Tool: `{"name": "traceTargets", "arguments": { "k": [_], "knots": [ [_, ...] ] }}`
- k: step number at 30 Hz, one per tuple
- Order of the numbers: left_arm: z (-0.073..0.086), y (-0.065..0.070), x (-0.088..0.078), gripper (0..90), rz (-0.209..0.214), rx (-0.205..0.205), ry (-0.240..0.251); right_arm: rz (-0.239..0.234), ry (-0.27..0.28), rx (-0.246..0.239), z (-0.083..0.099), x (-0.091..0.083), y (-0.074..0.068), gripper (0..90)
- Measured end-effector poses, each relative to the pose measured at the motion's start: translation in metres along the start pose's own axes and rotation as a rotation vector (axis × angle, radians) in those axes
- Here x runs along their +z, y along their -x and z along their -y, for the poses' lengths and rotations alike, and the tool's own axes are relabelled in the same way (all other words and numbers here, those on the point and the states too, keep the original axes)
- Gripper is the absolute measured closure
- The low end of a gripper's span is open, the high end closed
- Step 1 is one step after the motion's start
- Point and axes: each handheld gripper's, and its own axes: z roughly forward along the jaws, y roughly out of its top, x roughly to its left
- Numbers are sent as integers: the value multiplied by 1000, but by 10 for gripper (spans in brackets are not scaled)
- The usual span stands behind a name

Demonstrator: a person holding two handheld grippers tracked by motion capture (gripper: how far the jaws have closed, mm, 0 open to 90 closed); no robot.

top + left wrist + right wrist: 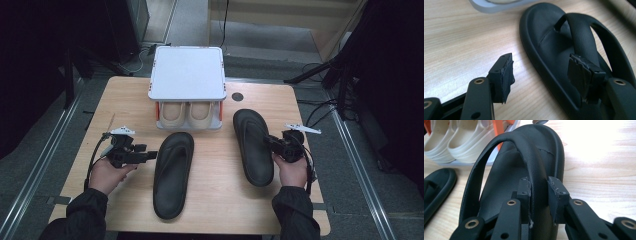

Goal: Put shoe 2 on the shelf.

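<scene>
Two black flip-flops lie on the wooden table (pixel 125 100). The left flip-flop (pixel 172 175) lies with its toe toward the rack. My left gripper (pixel 151 156) is at its left edge, open. In the left gripper view the left gripper (pixel 541 66) straddles the rim of that flip-flop (pixel 549 32): one pad over bare wood, the other over the footbed by the strap, neither pressing. The right flip-flop (pixel 253 147) lies by my right gripper (pixel 268 141). In the right gripper view the right gripper (pixel 539 187) is shut on the strap (pixel 531 152) of that flip-flop (pixel 504 170).
A white two-level shoe rack (pixel 187 72) stands at the table's far middle, with a pair of beige slippers (pixel 187 114) on its lower shelf; the slippers (pixel 456 140) are close ahead in the right gripper view. A small black hole (pixel 237 96) sits right of the rack.
</scene>
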Motion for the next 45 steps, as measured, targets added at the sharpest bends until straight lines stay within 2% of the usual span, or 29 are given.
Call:
{"name": "traceTargets", "arguments": {
  "k": [2,4,18,21,26,27,29,33,36,45],
  "knots": [
    [-1,-1,1,376,1,-9,4,-5,2,-2,3,-3,-3,739],
    [-4,-2,2,376,-9,-2,-12,-7,3,-2,6,-6,-6,738],
    [-9,-1,6,389,-9,12,-12,-34,-15,-22,39,-19,-32,737],
    [-9,1,5,431,-21,45,-14,-45,-28,-23,44,-18,-39,736],
    [-8,1,6,522,-20,35,-28,-62,-46,-46,48,-13,-49,736],
    [-9,2,6,559,1,19,-34,-68,-52,-52,49,-11,-51,736],
    [-10,2,4,665,45,-13,-17,-74,-61,-61,50,-8,-56,736],
    [-11,5,5,795,62,3,-26,-84,-81,-78,51,0,-64,735],
    [-11,4,8,838,63,9,-49,-91,-93,-92,52,6,-69,735],
    [-8,-2,16,841,11,39,-95,-125,-114,-110,53,24,-85,734]
  ]
}}
